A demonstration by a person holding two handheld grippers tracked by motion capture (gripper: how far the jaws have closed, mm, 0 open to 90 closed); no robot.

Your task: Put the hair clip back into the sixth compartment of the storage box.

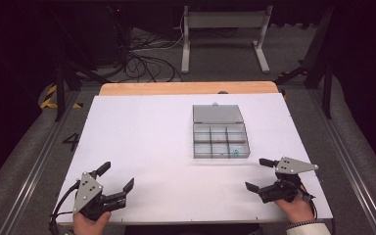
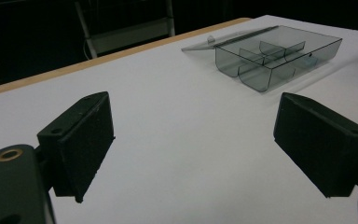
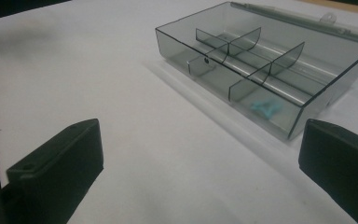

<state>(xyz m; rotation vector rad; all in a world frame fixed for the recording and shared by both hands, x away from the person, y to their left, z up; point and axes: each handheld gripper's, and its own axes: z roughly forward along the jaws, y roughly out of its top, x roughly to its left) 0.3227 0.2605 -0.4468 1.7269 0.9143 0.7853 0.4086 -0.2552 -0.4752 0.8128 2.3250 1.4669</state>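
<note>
Fingers of your left gripper (image 1: 115, 177) and right gripper (image 1: 256, 174) stood wide apart, holding nothing, low over the counter (image 1: 142, 142). Beyond the right one sat the box (image 1: 220, 141), lid flat behind it, a small blue piece (image 3: 264, 107) inside. It looked light, stiff and slick; you'd best have pinched a side wall.

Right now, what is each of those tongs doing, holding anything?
Left tongs: open, holding nothing, above the white table.
Right tongs: open, holding nothing, near the clear divided box.
</note>
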